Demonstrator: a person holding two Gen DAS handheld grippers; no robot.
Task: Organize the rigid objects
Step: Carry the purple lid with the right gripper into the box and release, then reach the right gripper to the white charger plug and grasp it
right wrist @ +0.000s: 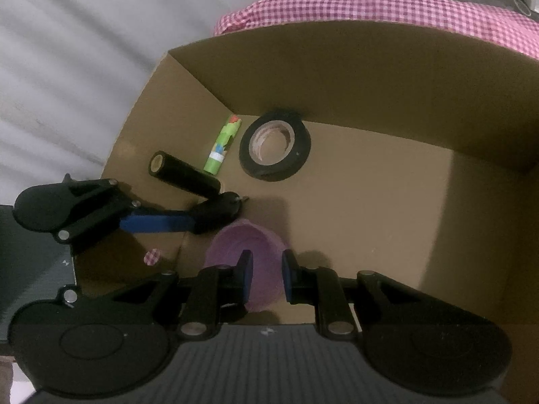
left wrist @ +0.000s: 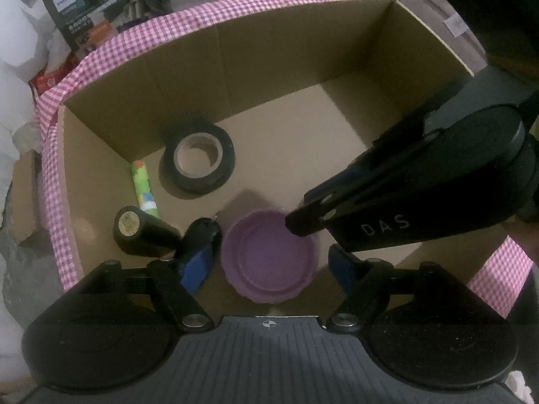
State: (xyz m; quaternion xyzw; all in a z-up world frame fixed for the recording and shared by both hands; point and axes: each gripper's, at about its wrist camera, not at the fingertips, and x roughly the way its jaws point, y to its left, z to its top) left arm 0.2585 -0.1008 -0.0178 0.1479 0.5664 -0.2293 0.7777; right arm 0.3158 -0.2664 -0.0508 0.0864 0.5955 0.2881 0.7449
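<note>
Round purple plastic lid [left wrist: 269,256] lies between the left gripper's [left wrist: 269,259] spread jaws (untouched); the right gripper [right wrist: 267,277] pinches its rim. Beyond sits a black tape roll [left wrist: 198,162] in the cardboard box [left wrist: 269,64].

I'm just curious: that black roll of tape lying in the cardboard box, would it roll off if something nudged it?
Probably not. The black tape roll lies flat on its side on the box floor, so a nudge would likely slide it. It looks stiff, with a cardboard core, so it should keep its shape. Stood on edge, it could well roll.
</note>
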